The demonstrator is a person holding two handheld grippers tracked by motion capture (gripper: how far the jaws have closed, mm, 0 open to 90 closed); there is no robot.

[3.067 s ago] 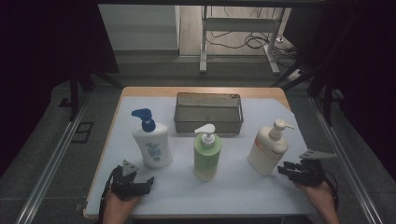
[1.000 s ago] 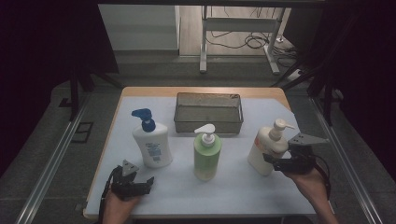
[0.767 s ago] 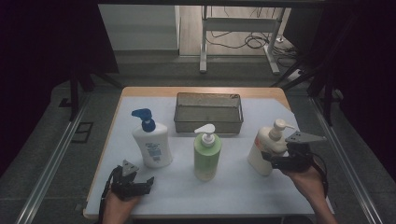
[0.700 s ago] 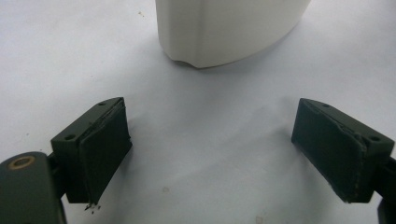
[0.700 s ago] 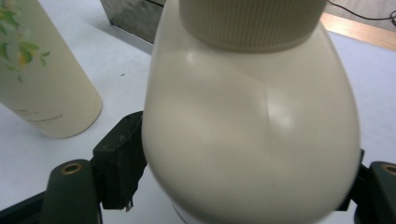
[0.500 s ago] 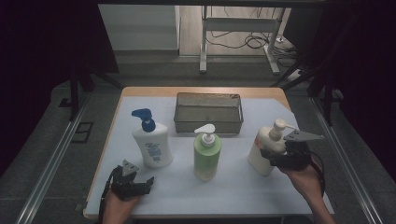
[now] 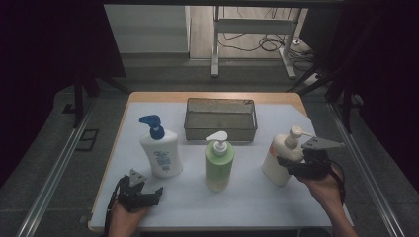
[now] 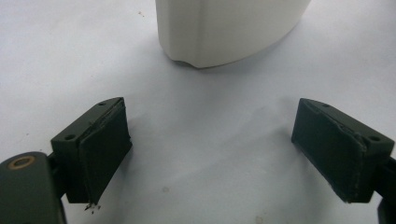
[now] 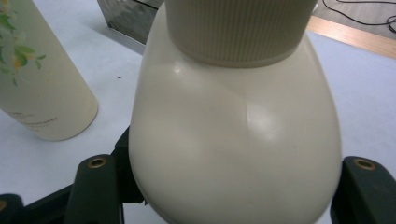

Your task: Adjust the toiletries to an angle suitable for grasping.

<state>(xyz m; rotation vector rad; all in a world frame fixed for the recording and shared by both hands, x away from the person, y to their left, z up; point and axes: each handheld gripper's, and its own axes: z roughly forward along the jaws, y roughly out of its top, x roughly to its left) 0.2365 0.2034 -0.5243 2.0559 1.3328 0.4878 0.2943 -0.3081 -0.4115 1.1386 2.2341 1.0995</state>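
A cream pump bottle [image 7: 273,167] stands at the right of the white mat. My right gripper [image 7: 287,166] reaches it from the right, and its jaws have just been closing on it. In the right gripper view the cream bottle [image 9: 233,130] bulges between the two jaws of the right gripper [image 9: 231,186], which lie against its sides. My left gripper [image 7: 147,185] rests open near the front left edge. Between the fingertips of the left gripper [image 8: 210,154] is bare mat. The base of a white bottle [image 8: 224,28] stands just beyond them.
A white bottle with a blue pump [image 7: 160,153] stands left of centre and a green pump bottle [image 7: 219,165] in the middle, its lower body [image 9: 37,79] left of the cream one. A wire mesh basket [image 7: 221,129] sits behind them, its corner [image 9: 126,18] beyond the cream bottle.
My right gripper came in from the table's right edge to the cream bottle, and its jaws narrowed around it. The left gripper and the other bottles stayed put.
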